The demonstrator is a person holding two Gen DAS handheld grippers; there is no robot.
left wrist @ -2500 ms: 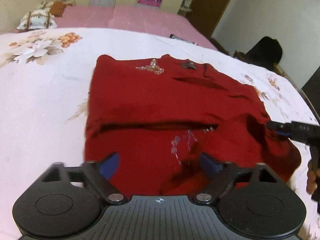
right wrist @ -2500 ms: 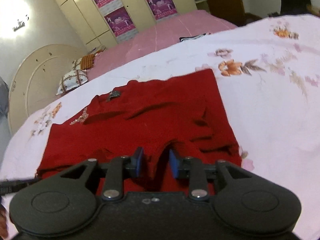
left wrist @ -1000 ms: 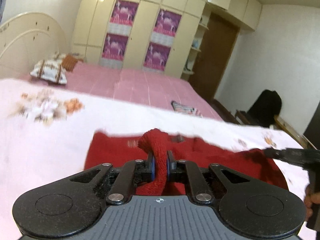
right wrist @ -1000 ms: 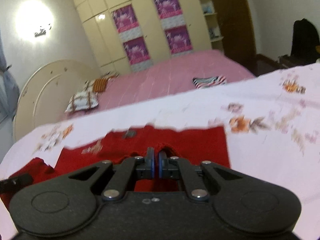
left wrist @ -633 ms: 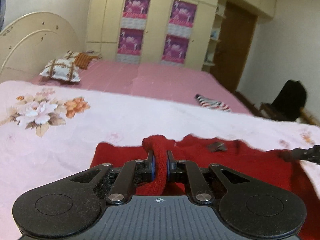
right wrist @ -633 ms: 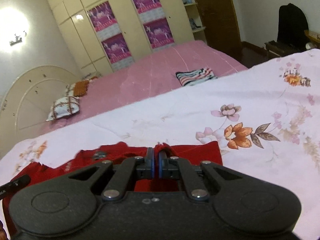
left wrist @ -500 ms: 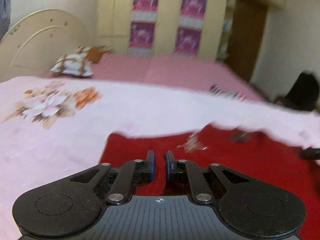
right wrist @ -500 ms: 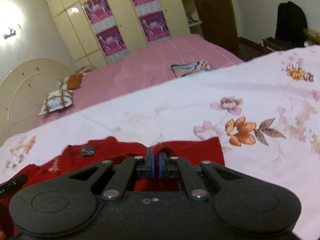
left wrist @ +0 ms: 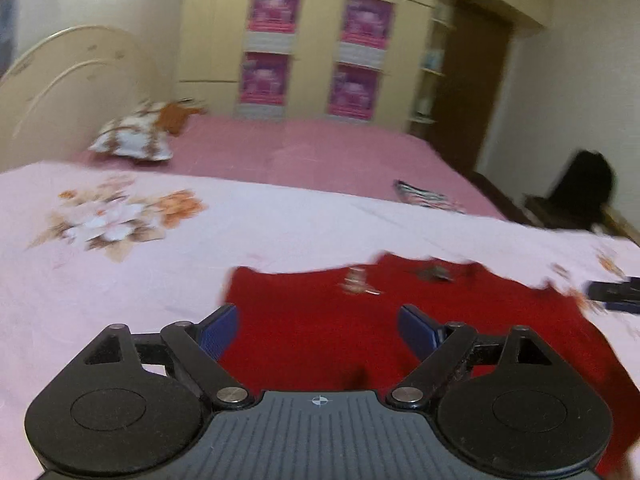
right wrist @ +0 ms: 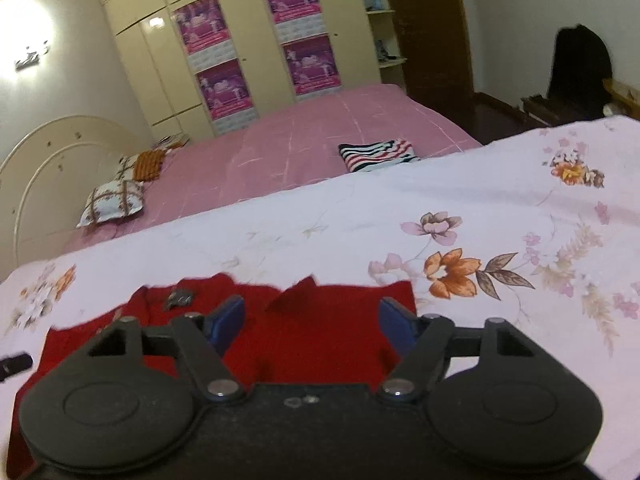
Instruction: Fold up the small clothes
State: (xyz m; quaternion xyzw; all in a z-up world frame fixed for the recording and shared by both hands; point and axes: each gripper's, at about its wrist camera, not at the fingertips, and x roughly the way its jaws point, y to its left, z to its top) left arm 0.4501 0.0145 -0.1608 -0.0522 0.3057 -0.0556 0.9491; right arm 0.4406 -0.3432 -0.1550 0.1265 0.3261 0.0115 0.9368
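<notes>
Looking along the left gripper, both blue fingers stand spread and are opening, no cloth pinched; the red garment lies flat beneath and ahead of them. The right gripper reads the same: fingers spread and opening, free of the cloth, with a small peak of red fabric standing up in the gap ahead.

Garment rests on the floral white bedspread, folded edge toward the grippers, far edge uneven.

Left view only: pale embroidered motif near the garment's far edge; the tip of the right gripper at the right margin, just beyond the garment's corner. Blurred, so finer detail is unreadable.

Right view only: the garment's right edge, lying straight beside an orange printed flower; a dark end of the left gripper at the left margin.

Both views: dark tag near the neckline.

Farther off: pink bed carrying a striped folded item and patterned pillows against a cream headboard. Beyond that, cream wardrobe with purple posters and a brown door. A dark shape sits at far right.
</notes>
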